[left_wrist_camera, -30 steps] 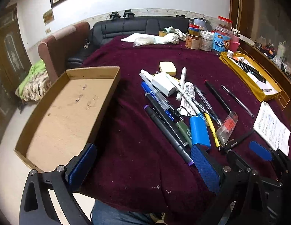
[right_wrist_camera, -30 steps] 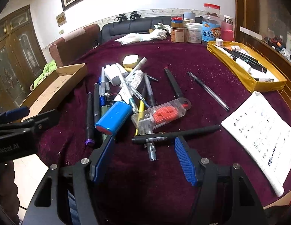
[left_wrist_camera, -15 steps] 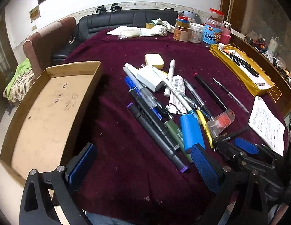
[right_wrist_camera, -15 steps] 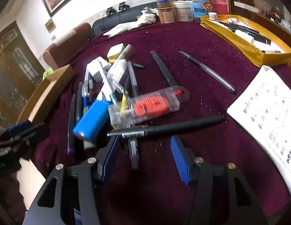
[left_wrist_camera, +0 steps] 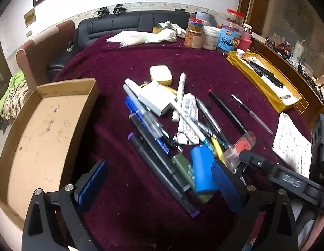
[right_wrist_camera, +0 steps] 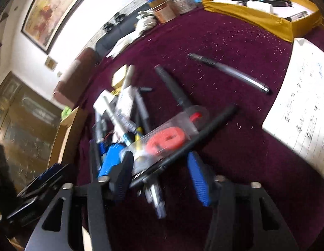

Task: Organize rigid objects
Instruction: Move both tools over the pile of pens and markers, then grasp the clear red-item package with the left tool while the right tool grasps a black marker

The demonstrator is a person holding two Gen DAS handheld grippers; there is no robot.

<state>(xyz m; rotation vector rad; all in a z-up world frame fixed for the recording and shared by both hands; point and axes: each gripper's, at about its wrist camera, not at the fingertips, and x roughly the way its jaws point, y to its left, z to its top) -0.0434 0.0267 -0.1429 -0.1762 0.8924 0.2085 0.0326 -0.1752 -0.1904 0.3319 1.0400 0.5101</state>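
Right gripper (right_wrist_camera: 162,175) with jaws wide, straddling a black pen (right_wrist_camera: 203,131), clear case with red insert (right_wrist_camera: 166,140) lying across it, blue cylinder (left_wrist_camera: 202,172) alongside in the pen pile on the maroon tabletop (left_wrist_camera: 120,62), left gripper (left_wrist_camera: 160,182) jaws wide above, cardboard tray (left_wrist_camera: 42,129) left, yellow tray (left_wrist_camera: 264,83) far right.

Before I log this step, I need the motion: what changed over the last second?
The right gripper dipped toward the pile, its open fingers now straddling the black pen by the clear case; nothing gripped. The left gripper stayed open, drifting closer. The pile and cardboard tray did not move.
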